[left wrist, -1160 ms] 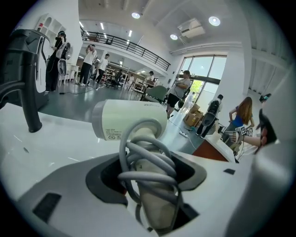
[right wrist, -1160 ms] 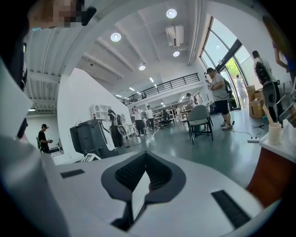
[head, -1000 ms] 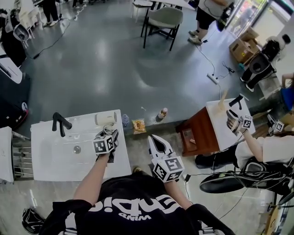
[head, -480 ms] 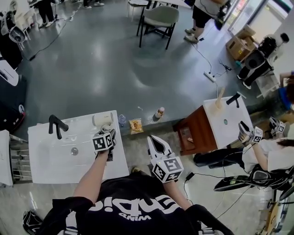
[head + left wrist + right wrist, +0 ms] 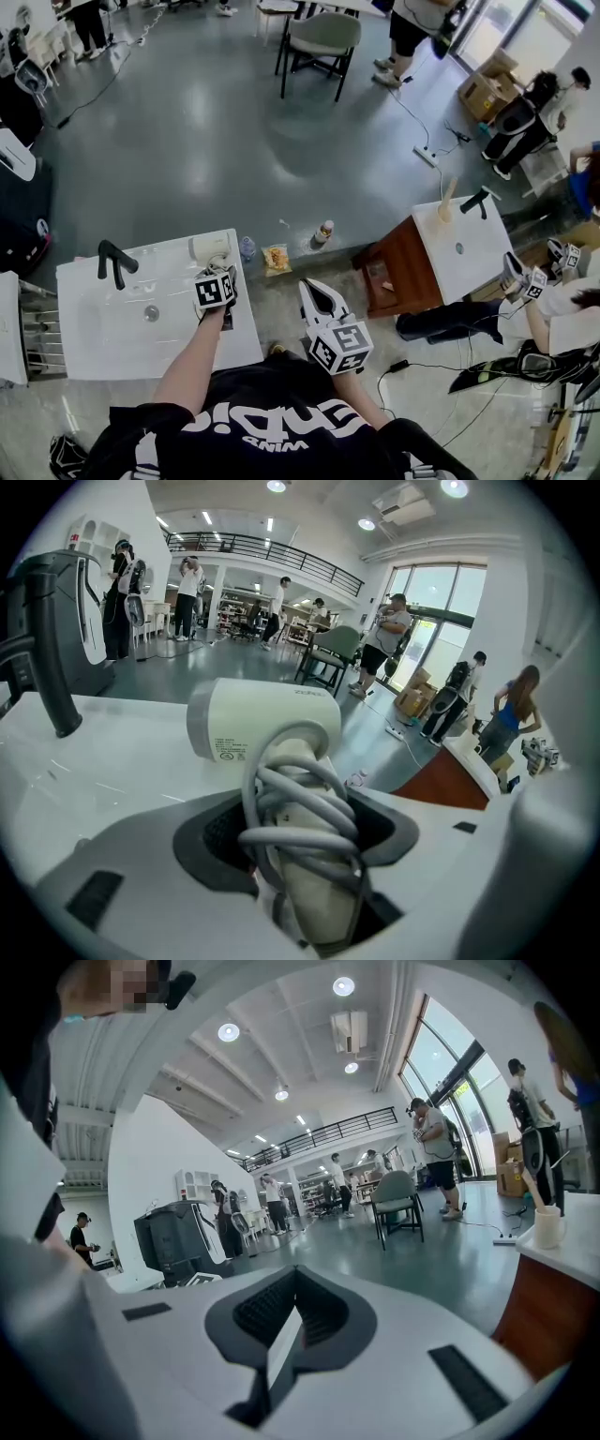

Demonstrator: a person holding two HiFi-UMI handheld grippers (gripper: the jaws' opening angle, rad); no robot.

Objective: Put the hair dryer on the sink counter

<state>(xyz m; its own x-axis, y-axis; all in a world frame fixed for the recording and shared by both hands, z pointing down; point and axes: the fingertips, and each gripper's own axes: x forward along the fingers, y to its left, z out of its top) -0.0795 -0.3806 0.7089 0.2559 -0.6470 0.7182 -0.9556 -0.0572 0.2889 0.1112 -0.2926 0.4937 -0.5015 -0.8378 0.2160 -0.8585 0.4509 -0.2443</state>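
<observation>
Dryer (image 5: 267, 719), likely light, stiff-shelled and slick, is low at counter's (image 5: 103, 342) 1 o'clock corner, left gripper (image 5: 225, 272) clamped on its cord-wrapped handle, the surest hold; right gripper (image 5: 317, 298) closed, empty.

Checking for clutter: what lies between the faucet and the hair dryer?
Nothing: only bare white counter separates the faucet from the hair dryer, as the head and left gripper views show.
</observation>
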